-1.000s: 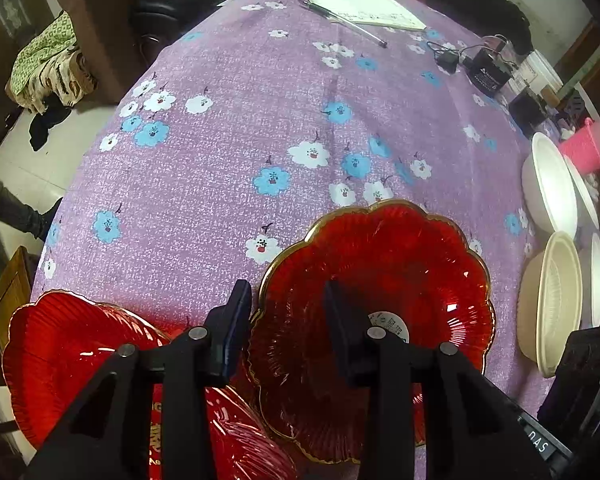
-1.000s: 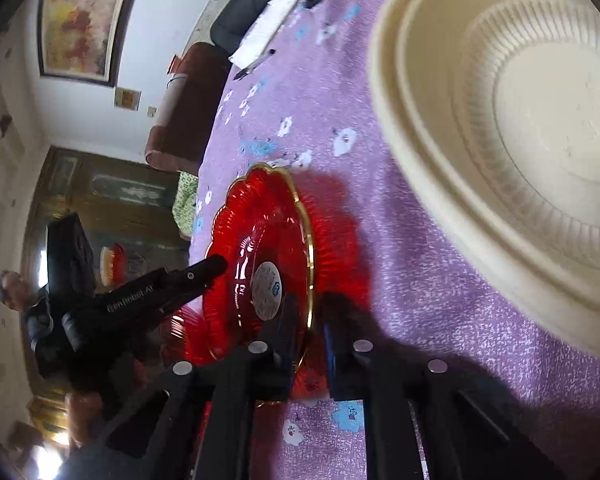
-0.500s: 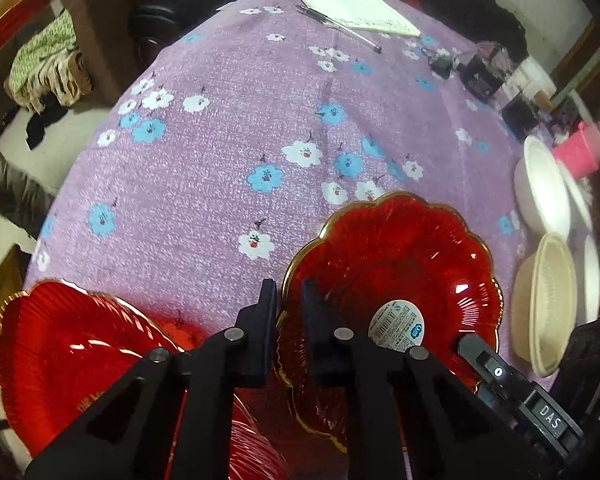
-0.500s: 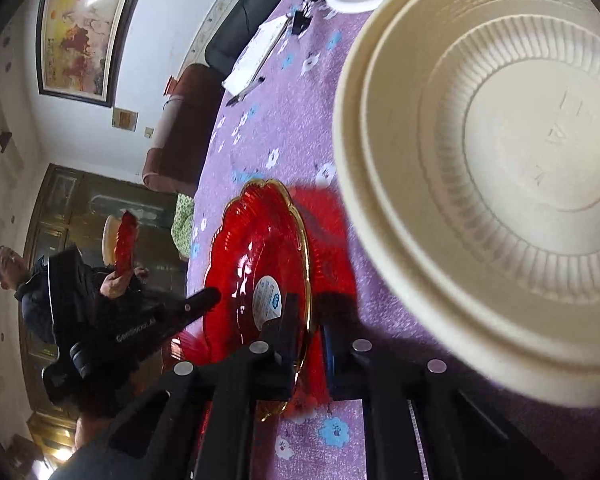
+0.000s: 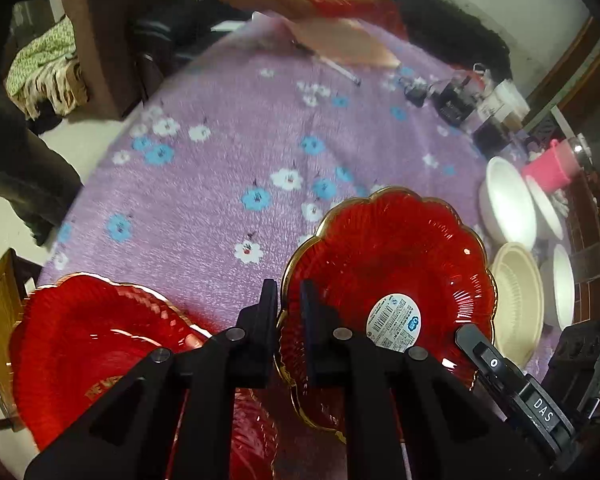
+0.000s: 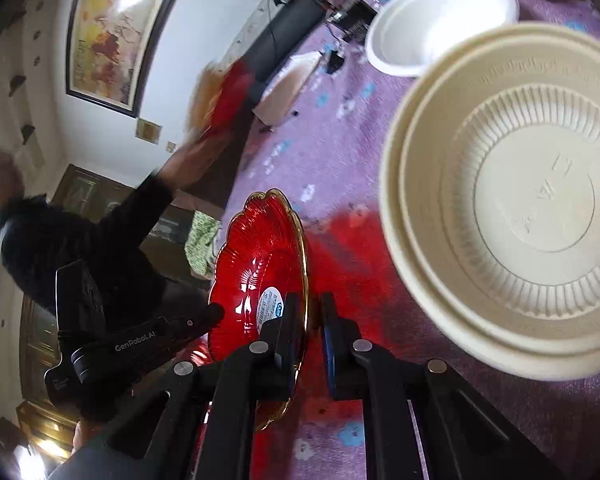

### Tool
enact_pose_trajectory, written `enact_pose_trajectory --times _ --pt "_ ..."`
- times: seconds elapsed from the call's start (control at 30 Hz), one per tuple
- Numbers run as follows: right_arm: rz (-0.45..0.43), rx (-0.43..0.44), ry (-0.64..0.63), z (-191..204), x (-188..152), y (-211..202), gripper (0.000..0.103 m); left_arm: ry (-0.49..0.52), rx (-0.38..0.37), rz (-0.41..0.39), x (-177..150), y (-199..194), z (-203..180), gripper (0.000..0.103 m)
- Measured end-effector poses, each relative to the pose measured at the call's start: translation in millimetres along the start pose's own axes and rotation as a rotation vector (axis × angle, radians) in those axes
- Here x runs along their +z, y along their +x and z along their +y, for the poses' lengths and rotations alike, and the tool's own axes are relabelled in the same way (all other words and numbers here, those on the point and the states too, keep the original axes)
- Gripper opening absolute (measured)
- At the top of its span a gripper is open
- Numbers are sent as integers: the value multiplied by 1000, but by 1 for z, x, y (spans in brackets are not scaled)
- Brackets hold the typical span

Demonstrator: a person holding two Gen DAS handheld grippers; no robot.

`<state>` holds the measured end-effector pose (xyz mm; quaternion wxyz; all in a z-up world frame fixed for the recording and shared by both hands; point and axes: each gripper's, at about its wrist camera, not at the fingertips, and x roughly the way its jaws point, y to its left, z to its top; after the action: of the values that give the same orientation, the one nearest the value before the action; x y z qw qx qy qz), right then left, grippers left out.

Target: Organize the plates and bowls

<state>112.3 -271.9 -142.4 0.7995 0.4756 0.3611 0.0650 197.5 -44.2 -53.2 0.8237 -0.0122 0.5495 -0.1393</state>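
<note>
Tilting red plate (image 5: 388, 256), both grippers clamping rim

Bare purple counter (image 5: 220, 168) lies open ahead; cream bowl (image 5: 516, 304) and white bowls (image 5: 508, 204) crowd the right, a red plate (image 5: 92, 344) the left.

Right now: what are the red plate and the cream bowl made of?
Red plate: translucent glossy plastic or glass, ribbed, gilt scalloped rim; it casts a red tint on the cloth. Cannot tell which.
Cream bowl: matte moulded disposable plastic or pulp, with fluted walls and an embossed base.
</note>
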Motion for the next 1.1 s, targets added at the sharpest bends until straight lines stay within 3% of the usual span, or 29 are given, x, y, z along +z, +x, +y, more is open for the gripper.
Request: enact_pose_trajectory --times 0.27,0.5,0.8,1.1 --pt "-5 79 -74 44 -12 -14 10 20 39 -87 -16 -57 21 9" --pt "59 114 -175 93 -46 -1 10 -55 91 -98 -47 -82 79 9" --pt "181 37 -301 126 -98 49 10 -184 110 -37 -81 -58 142 9" --pt "175 -96 -489 150 -130 80 14 -224 145 -48 -92 -47 161 9"
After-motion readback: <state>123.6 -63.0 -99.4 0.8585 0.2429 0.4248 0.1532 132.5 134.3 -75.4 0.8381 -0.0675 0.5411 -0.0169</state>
